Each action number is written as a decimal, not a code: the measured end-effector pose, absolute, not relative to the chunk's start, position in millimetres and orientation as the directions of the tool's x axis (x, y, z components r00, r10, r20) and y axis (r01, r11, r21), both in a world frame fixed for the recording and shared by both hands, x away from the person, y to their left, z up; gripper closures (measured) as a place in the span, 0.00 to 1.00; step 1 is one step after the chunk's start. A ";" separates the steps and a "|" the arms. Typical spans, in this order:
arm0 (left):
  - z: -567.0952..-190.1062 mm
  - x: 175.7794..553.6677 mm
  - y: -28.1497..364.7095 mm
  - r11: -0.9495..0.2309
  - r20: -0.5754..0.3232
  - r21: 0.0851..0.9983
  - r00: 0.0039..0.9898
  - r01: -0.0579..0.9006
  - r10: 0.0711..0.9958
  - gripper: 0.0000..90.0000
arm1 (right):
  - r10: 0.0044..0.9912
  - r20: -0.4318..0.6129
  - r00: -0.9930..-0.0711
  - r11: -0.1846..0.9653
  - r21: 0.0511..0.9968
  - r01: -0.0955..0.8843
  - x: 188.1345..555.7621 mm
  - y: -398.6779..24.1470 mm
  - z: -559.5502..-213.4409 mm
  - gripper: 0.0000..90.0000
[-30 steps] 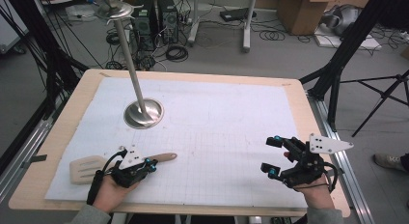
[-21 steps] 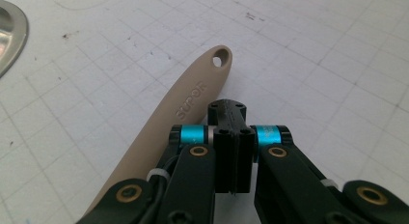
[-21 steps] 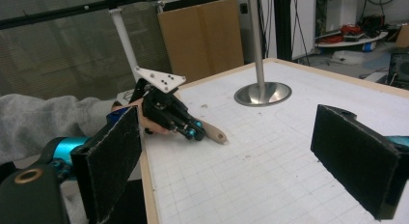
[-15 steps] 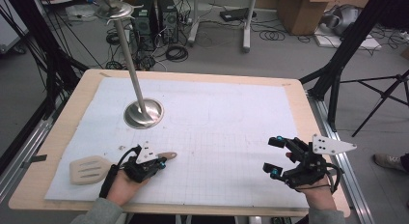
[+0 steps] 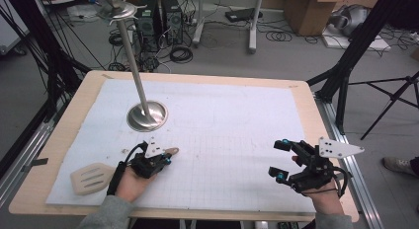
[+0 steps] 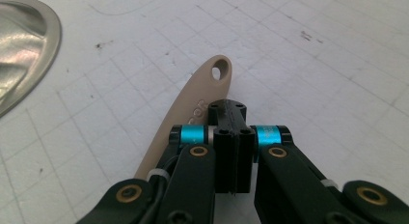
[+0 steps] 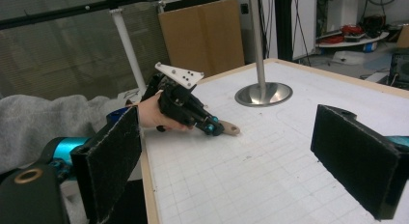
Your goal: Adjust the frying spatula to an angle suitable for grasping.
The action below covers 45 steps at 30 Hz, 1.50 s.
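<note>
On the desk (image 5: 59, 140), the left tool (image 5: 165, 157) is clamped on the handle of a beige slotted spatula (image 5: 91, 178) and has dragged it rightward since a second ago, toward the steel stand's round base (image 5: 147, 115). This suggests the spatula is being carried to the stand. At the right, the right tool (image 5: 281, 160) hovers with jaws wide and empty.

Left claw (image 5: 165, 159) clamped, right claw (image 5: 278, 160) agape

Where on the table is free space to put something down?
The white gridded mat is bare between the round steel stand base and the right claw. It is crowded at front left, around the beige slotted spatula and left claw.
</note>
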<state>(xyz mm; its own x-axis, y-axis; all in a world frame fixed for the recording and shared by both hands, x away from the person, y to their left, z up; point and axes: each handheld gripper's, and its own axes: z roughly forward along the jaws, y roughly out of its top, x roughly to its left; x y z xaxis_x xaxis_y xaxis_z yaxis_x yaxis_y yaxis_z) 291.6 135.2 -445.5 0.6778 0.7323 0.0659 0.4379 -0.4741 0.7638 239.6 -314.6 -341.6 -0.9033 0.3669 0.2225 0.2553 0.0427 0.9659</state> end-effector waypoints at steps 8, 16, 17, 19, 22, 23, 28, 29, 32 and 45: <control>-445.8 306.6 131.5 -0.446 0.065 0.767 0.635 0.462 0.770 1.00 | 0.362 0.218 -0.906 0.043 0.967 0.249 240.3 -313.2 -341.7 0.11; -446.4 314.1 131.3 -0.442 0.090 0.769 0.607 0.462 0.790 1.00 | 0.363 0.209 -0.908 0.044 0.970 0.241 240.1 -313.2 -341.3 0.11; -446.3 316.7 130.9 -0.444 0.093 0.766 0.603 0.466 0.792 1.00 | 0.363 0.214 -0.907 0.044 0.968 0.246 239.8 -312.9 -341.3 0.11; -446.0 318.1 131.1 -0.443 0.092 0.765 0.602 0.468 0.793 1.00 | 0.361 0.218 -0.907 0.044 0.967 0.250 239.9 -312.5 -341.6 0.11; -446.6 322.8 131.0 -0.429 0.099 0.771 0.577 0.470 0.811 1.00 | 0.359 0.222 -0.907 0.045 0.966 0.255 240.2 -311.9 -342.3 0.11; -446.5 324.1 131.7 -0.429 0.101 0.770 0.575 0.471 0.812 1.00 | 0.359 0.221 -0.907 0.045 0.966 0.254 240.4 -311.9 -342.3 0.11; -447.4 329.7 132.4 -0.418 0.108 0.777 0.556 0.470 0.824 1.00 | 0.357 0.218 -0.908 0.043 0.968 0.249 240.5 -311.8 -341.9 0.11; -447.4 329.7 132.4 -0.418 0.108 0.777 0.556 0.470 0.824 1.00 | 0.357 0.218 -0.908 0.043 0.968 0.249 240.5 -311.8 -341.9 0.11; -448.2 333.3 132.4 -0.407 0.110 0.781 0.537 0.473 0.836 1.00 | 0.356 0.218 -0.909 0.045 0.967 0.250 241.2 -311.1 -342.8 0.11; -444.6 329.7 132.6 -0.392 0.100 0.793 0.534 0.467 0.840 1.00 | 0.354 0.228 -0.907 0.039 0.965 0.258 241.4 -311.5 -343.3 0.11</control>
